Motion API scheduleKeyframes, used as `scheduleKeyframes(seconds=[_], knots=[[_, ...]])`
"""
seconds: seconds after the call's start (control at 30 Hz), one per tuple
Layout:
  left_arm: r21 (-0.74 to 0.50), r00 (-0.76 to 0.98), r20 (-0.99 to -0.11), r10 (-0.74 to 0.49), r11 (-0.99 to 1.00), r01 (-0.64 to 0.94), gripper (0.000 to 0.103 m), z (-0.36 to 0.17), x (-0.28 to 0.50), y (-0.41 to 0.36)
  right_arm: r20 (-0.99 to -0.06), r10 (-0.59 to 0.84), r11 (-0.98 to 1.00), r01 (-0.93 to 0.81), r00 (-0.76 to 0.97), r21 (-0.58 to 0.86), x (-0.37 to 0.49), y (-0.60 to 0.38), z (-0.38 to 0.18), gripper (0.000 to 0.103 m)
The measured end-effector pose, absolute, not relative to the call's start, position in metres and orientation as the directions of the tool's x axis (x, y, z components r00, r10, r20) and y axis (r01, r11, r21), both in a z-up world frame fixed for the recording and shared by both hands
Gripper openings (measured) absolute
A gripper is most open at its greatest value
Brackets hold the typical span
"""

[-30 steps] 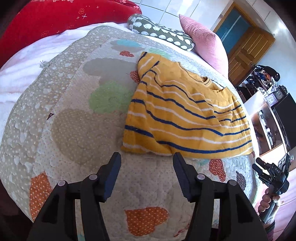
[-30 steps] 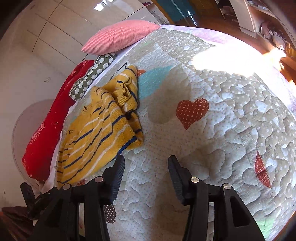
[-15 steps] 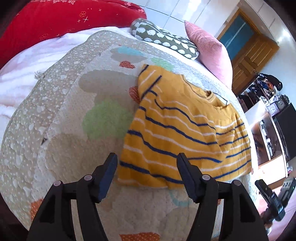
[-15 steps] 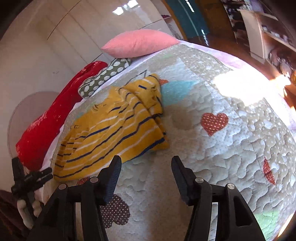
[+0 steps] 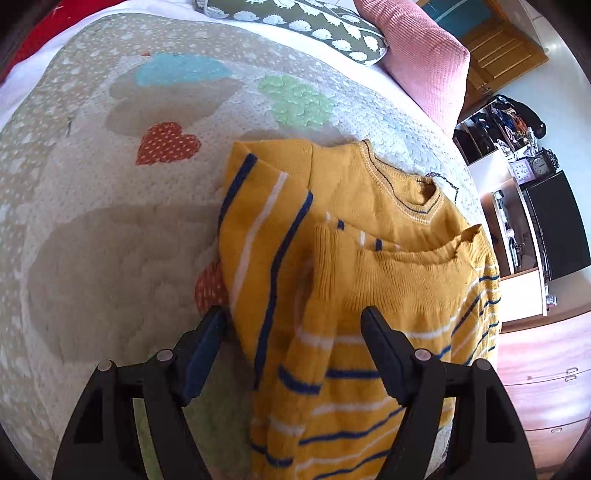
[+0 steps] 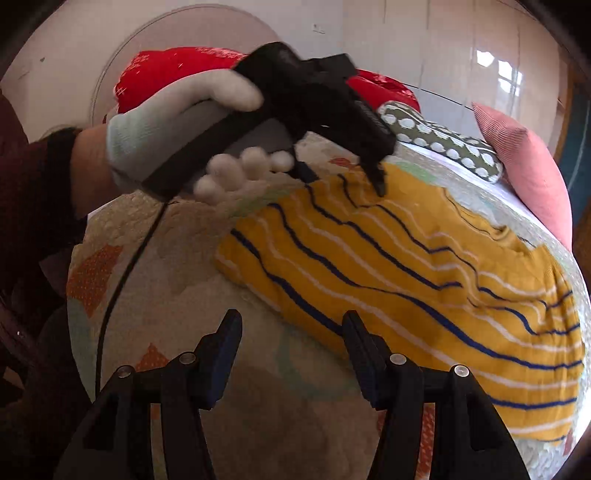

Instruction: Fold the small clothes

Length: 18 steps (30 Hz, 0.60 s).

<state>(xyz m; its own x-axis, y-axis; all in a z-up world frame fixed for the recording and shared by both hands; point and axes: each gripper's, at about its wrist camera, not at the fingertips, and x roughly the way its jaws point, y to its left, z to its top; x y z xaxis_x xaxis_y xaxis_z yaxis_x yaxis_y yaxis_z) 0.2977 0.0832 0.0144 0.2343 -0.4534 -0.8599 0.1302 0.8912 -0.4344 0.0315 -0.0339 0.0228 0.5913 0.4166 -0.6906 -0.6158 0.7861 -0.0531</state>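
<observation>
Softly ribbed, the yellow knit sweater with navy and white stripes lies rumpled on the quilted bed, its folded sleeve between the just-widened, unclamped left tongs, while the right tongs gape empty beside its hem.

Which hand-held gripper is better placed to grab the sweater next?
Left. The left hand-held gripper already straddles a fold of the yellow striped sweater, jaws just opened. The right hand-held gripper sits over bare quilt beside its hem.

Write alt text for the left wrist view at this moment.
The left gripper hovers open over a folded sleeve of a yellow striped sweater lying on a heart-patterned quilt. A hedgehog-print pillow and a pink pillow lie beyond.
</observation>
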Motion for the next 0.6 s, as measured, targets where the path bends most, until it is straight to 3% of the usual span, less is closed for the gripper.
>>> scheduleKeyframes(seconds=[0.17,0.27,0.3,0.33,0.37,0.43,0.6], knots=[[-0.474,0.24,-0.838,-0.489,0.872,0.12,0.083,0.005,0.324,0.086,-0.686,0.36,0.766,-0.62,0.633,-0.17,0.047,0.011,0.006,0.062],[-0.478,0.246,-0.835,-0.491,0.871,0.117,0.082,0.007,0.326,0.085,-0.689,0.35,0.768,-0.616,0.635,-0.177,0.058,0.023,0.001,0.062],[-0.451,0.258,-0.845,-0.469,0.883,0.128,0.063,0.008,0.325,0.082,-0.69,0.347,0.768,-0.615,0.635,-0.18,0.06,0.025,-0.001,0.057],[-0.416,0.26,-0.86,-0.44,0.898,0.143,0.028,0.007,0.323,0.079,-0.691,0.347,0.772,-0.611,0.634,-0.173,0.062,0.025,-0.002,0.047],[-0.413,0.249,-0.864,-0.439,0.898,0.152,0.021,0.007,0.321,0.077,-0.693,0.34,0.783,-0.599,0.636,-0.166,0.066,0.025,-0.001,0.022],[-0.417,0.267,-0.859,-0.437,0.899,0.131,0.015,0.014,0.318,0.079,-0.689,0.37,0.805,-0.585,0.623,-0.097,0.073,0.015,0.004,0.017],[-0.406,0.326,-0.851,-0.412,0.91,0.088,0.013,0.055,0.307,0.059,-0.615,0.446,0.854,-0.515,0.65,0.075,0.078,-0.039,0.031,0.016]])
